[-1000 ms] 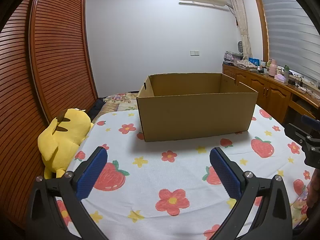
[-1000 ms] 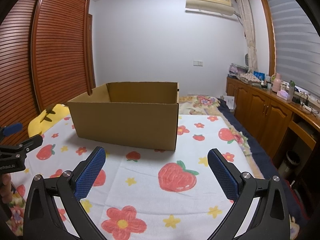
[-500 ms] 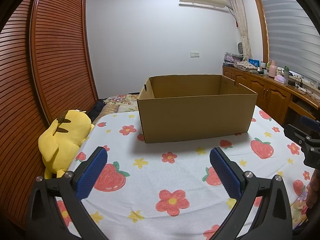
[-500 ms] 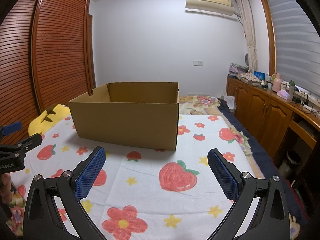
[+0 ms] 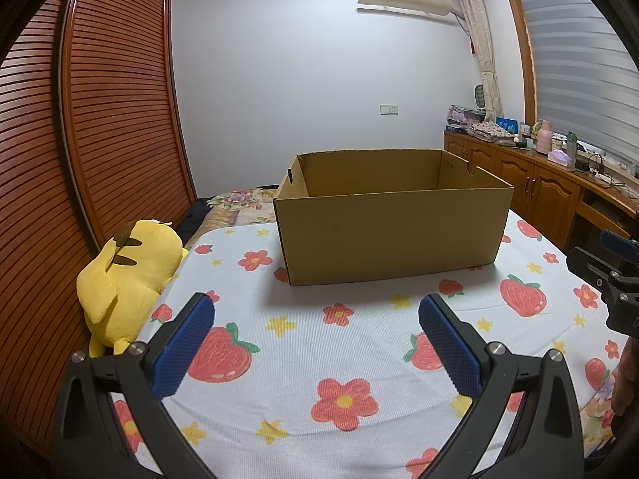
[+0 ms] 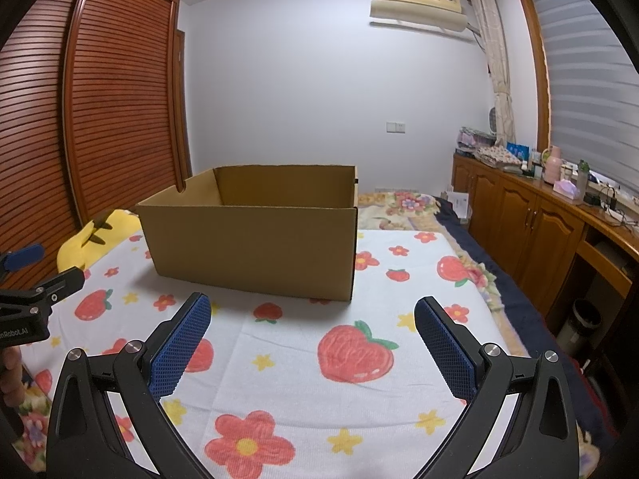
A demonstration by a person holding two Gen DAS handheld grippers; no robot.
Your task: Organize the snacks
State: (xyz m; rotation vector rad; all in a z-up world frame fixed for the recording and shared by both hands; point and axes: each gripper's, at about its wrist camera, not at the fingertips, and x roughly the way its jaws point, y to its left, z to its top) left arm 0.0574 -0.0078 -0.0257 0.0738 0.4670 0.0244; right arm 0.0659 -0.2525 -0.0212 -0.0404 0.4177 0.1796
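Through your left wrist camera, your left gripper hovers above the strawberry-and-flower blanket with its blue-padded fingers spread wide and nothing between them. The open cardboard box sits ahead on the blanket, slightly right of centre; what it holds cannot be seen. A yellow Pikachu plush lies at the left edge against the slatted wooden wardrobe.

Through your right wrist camera, your right gripper is likewise spread apart and holds nothing, and the box stands ahead, left of centre. A wooden sideboard runs along the right wall
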